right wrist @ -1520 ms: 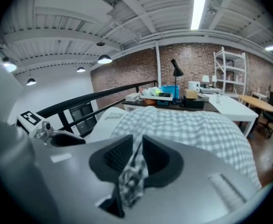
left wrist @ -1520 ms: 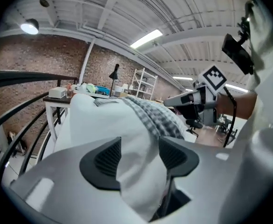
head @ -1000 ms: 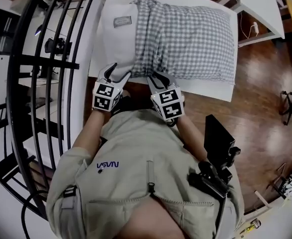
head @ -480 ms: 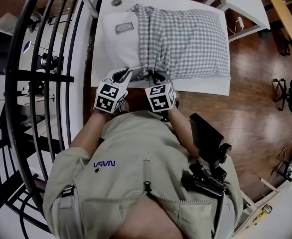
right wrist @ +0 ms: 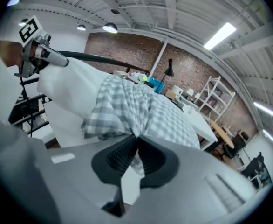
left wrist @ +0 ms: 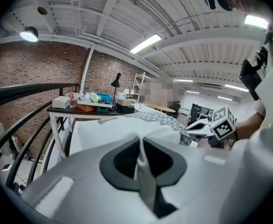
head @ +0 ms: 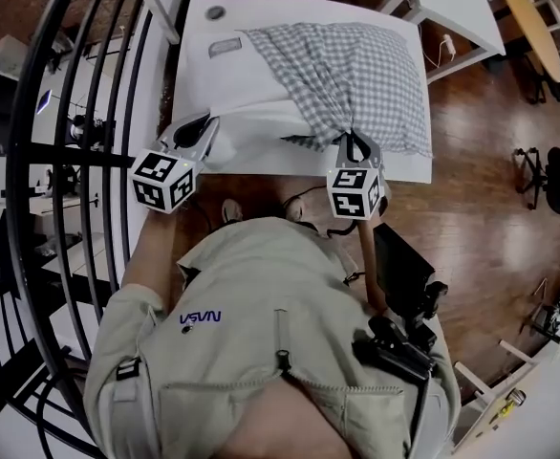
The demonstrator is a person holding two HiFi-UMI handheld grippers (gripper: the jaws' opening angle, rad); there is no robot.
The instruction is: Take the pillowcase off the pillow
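Arms spread apart, the left gripper [head: 202,128] has just snapped its jaws onto the white pillow [head: 251,113], and the right gripper [head: 355,140] has just pinched the checked pillowcase [head: 356,65].

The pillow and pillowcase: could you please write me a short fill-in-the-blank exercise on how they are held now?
1. The left gripper is shut on a corner of the white ___.
2. The right gripper is shut on the ___-patterned pillowcase.
3. The pillowcase rests on a white ___.
Missing words: pillow; checked; table.
Both grippers' jaws have just been closing.
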